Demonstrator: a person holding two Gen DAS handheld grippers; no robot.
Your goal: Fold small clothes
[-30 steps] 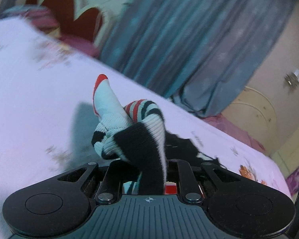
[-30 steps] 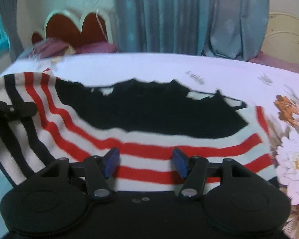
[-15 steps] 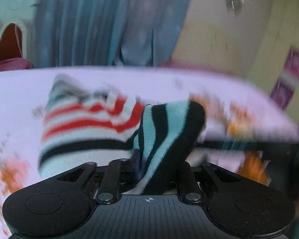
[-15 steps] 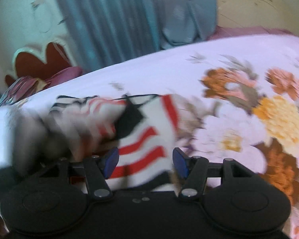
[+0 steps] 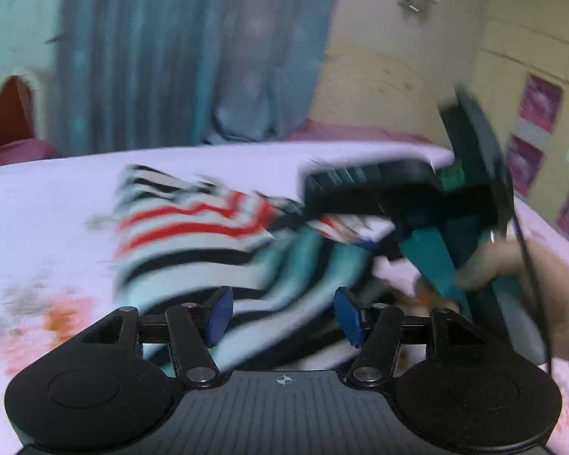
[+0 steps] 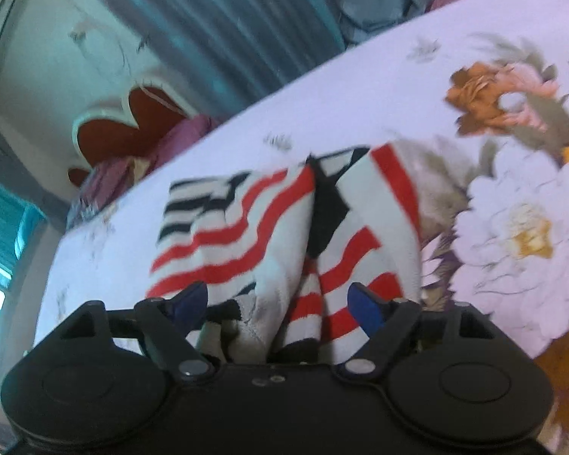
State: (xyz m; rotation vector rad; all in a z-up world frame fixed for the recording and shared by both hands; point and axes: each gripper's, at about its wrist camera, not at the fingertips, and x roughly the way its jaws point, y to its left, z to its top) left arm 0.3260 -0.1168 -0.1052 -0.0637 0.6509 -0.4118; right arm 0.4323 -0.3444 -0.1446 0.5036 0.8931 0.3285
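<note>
A: Two grippers, left and right, and we're opening both. Why?

B: We've laid the folded striped top on the bed; cloth lies between loose jaws, released to rest.

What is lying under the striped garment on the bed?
The striped garment lies folded on the floral bedsheet, which shows all around it. Whatever is directly beneath the cloth is covered, so nothing else can be confirmed there.

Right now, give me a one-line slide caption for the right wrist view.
Right gripper jaws opening over a folded red, white and black striped garment lying on the floral bedsheet.
</note>
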